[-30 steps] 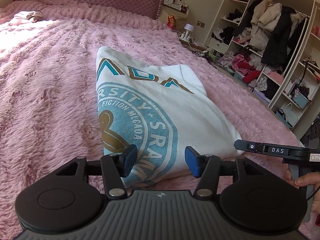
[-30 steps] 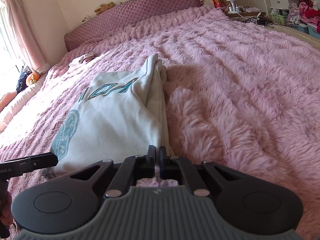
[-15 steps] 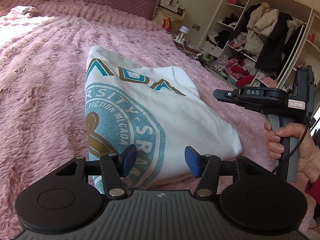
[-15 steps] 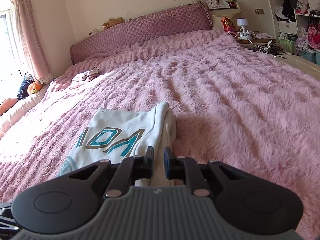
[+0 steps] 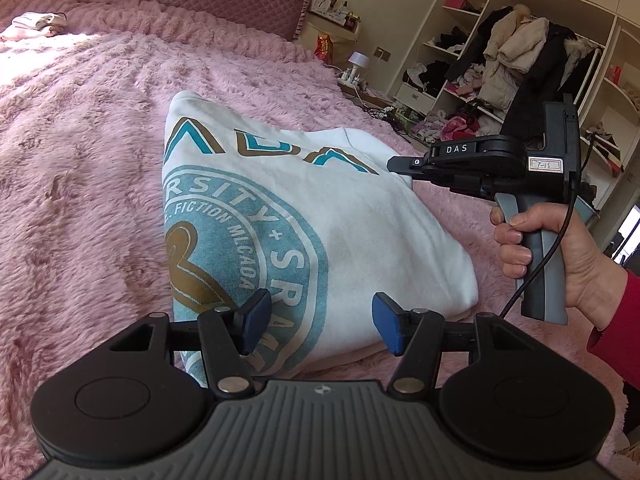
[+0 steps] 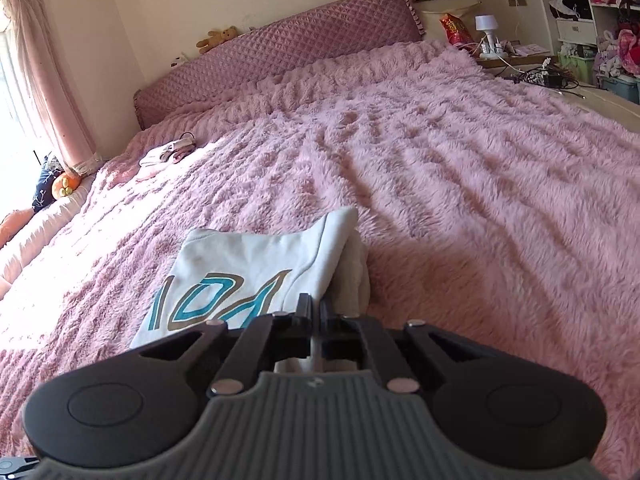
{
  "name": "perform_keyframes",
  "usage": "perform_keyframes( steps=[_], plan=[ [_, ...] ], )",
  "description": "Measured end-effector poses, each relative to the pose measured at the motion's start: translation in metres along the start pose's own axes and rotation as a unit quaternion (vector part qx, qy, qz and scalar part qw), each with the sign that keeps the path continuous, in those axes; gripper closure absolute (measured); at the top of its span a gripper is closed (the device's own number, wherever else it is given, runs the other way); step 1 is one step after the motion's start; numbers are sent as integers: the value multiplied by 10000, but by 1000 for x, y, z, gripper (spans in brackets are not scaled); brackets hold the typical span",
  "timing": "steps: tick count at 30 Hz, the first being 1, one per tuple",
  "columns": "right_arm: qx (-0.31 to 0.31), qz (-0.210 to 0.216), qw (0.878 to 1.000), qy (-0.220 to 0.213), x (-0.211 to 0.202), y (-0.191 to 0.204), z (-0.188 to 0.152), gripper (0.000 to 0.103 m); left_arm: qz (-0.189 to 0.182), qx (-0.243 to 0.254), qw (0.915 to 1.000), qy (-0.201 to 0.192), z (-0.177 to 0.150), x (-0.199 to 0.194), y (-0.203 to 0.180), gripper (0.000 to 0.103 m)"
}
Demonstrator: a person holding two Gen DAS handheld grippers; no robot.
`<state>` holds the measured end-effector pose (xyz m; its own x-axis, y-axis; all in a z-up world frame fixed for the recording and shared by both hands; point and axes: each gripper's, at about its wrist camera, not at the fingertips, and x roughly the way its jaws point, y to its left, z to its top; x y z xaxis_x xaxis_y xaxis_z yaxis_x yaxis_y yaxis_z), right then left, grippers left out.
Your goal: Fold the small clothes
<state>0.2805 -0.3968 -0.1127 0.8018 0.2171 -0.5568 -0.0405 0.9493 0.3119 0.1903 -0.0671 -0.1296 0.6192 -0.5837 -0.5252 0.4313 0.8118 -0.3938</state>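
The folded shirt (image 5: 320, 216) lies flat on the fluffy pink blanket (image 5: 80, 160). Its long side runs toward the headboard (image 5: 160, 4), and the big round print faces up. The left gripper (image 5: 316, 322) hangs just over the shirt's near edge; its jaws have just been opening, stand wide and hold nothing. The right gripper (image 6: 315, 312) is closed tight above the shirt's right edge, with no cloth in it. A hand (image 5: 560, 256) holds its handle. Messy shelves (image 5: 500, 60) stand right of the shirt.
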Motion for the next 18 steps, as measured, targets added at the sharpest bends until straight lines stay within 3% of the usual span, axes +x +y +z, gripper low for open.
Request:
perform_keyframes(
  steps=[4,7,10,13,18],
  plan=[
    [-193,-192,9983,509,32,-10,-16,103,41,47,9999,96,-2,8,1,34],
    [140,-59,9989,434,32,-21,-22,102,26,37,9999,123,-2,8,3,34],
    [644,143,9978,91,-2,-28,-21,85,17,55,9999,131,-1,7,3,34],
    [856,356,9957,8,-45,-32,-33,84,28,54,9999,135,-1,7,2,33],
    [900,393,9944,379,-74,-30,-64,78,98,173,9997,134,-3,8,-3,29]
  ],
)
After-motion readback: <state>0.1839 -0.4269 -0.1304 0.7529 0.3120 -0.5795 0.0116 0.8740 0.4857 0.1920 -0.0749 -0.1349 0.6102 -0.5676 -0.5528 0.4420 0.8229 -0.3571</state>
